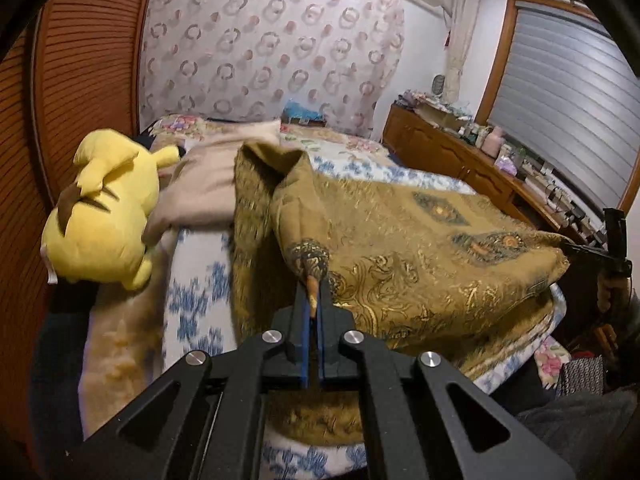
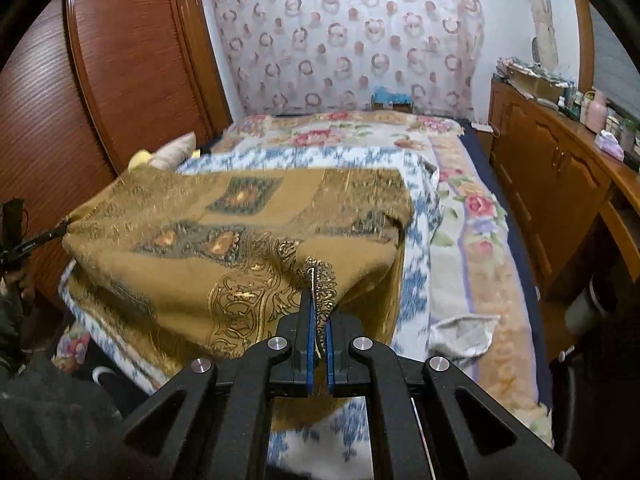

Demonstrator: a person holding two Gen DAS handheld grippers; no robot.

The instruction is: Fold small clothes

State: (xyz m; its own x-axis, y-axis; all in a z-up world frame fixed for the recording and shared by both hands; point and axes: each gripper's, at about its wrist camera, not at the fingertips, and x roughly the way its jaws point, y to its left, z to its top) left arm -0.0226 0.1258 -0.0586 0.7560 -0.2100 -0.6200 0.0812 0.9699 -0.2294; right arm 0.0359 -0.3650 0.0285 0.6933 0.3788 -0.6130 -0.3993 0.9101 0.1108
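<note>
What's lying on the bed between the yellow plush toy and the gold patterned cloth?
In the left wrist view, a beige pillow lies between the yellow plush toy and the gold patterned cloth.

yellow plush toy (image 1: pixel 102 204) lying at 9 o'clock beside a beige pillow (image 1: pixel 208 184) | blue-and-white bedspread (image 2: pixel 420 280) covering the bed, floral blanket (image 2: pixel 472 216) lying at 3 o'clock | patterned curtain (image 2: pixel 352 44) hanging at 12 o'clock | wooden sideboard (image 2: pixel 560 176) standing at 3 o'clock, pink bottle (image 2: pixel 597 114) sitting on it
</note>
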